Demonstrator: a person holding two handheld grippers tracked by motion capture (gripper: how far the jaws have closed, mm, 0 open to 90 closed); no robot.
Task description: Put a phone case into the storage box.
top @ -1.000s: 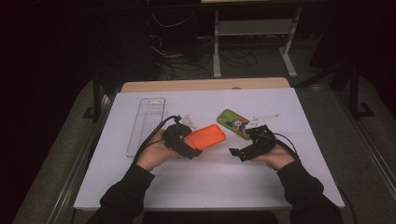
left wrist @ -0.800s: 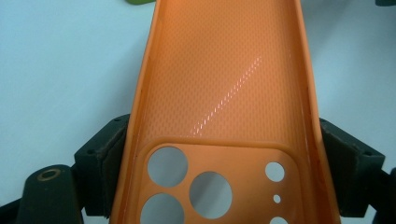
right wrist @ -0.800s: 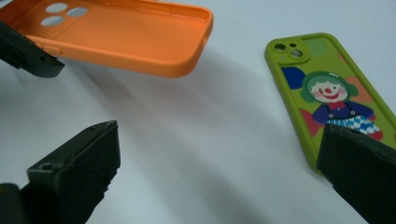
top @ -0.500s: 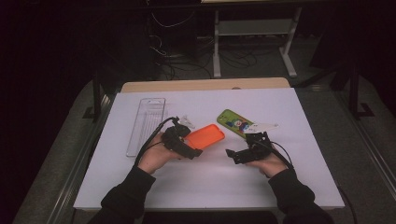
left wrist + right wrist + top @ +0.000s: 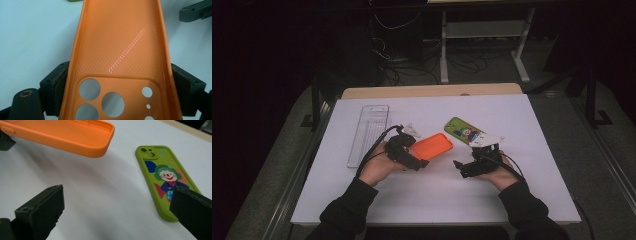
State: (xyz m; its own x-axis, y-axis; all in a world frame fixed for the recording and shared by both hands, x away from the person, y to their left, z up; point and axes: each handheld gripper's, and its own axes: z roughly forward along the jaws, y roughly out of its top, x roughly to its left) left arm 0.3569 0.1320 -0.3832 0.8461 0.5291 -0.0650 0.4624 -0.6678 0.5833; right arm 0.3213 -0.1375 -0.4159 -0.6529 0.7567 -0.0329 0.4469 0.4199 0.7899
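While my left gripper (image 5: pixel 418 163) clamps the orange case (image 5: pixel 120 62) mid-frame | right gripper (image 5: pixel 117 217) jaws apart, empty | I hold the case level, approaching the green phone (image 5: pixel 165 180) squarely.

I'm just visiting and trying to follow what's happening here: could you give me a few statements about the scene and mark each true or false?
1. The left gripper grips the orange phone case by its long sides. True.
2. The right gripper holds the green clown phone case. False: its jaws are open and empty.
3. The green case lies flat on the white table. True.
4. The clear plastic tray sits between the two cases. False: it lies at the table's left.
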